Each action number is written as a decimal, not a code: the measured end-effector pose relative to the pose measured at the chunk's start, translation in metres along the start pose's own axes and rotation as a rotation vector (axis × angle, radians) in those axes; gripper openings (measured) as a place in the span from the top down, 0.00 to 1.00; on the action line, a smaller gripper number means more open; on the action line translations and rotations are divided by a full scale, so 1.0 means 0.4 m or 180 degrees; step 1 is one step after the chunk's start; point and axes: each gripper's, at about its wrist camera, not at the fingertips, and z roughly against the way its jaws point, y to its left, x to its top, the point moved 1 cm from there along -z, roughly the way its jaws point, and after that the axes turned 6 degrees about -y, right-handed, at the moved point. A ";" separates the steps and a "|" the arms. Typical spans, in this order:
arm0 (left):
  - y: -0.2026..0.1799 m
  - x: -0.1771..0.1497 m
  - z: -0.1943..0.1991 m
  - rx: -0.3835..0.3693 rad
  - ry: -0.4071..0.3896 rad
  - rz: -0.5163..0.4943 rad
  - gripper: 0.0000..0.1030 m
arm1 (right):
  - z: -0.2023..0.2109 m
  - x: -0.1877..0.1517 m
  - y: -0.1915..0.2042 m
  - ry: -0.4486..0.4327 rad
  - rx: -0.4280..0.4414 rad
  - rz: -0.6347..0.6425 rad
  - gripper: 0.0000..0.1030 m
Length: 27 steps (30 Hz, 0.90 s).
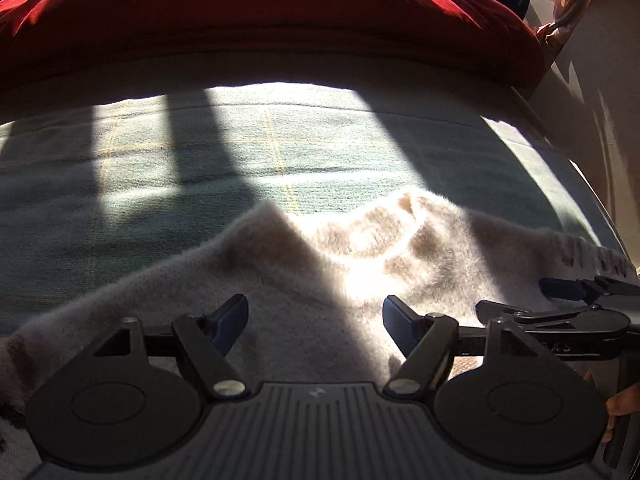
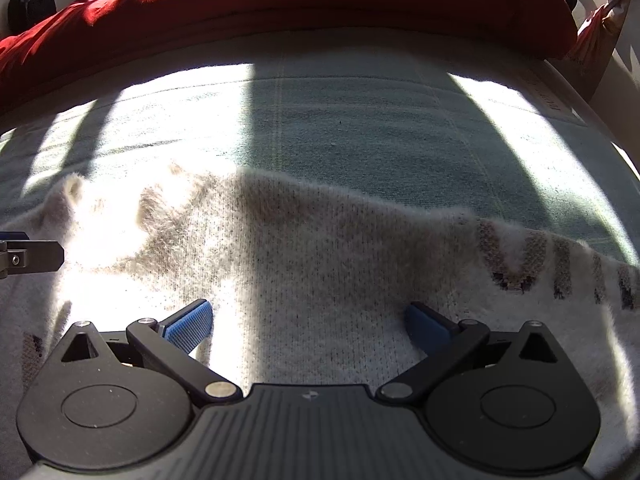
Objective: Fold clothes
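The sweater (image 2: 312,264) lies flat on the bed directly under both spread, empty grippers, left (image 1: 314,326) and right (image 2: 308,330), its neckline ahead between them, shoulders running crosswise.

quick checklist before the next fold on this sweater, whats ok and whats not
1. Left tool open, nothing between the pads: ok.
2. Right tool open wide, nothing gripped: ok.
3. Cream sweater lying flat on the green blanket, neckline away from the tools: ok.
4. Patterned sleeve spread out to the right side: ok.
5. Left sleeve and hem position: cannot tell, out of view.
6. Red duvet apart from the sweater: ok.
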 end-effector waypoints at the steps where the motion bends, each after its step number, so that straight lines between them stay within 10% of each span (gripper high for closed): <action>1: -0.002 -0.015 0.031 -0.0028 -0.0006 -0.0009 0.28 | 0.004 0.007 0.002 0.0038 0.0008 0.0011 0.00; 12: 0.119 -0.230 0.336 0.0135 0.0143 0.0292 0.28 | 0.122 0.034 0.166 -0.0061 0.0757 0.0605 0.10; 27: 0.501 -0.490 0.598 0.1048 -0.0320 0.2127 0.29 | 0.200 0.102 0.761 0.0225 0.2261 0.2313 0.26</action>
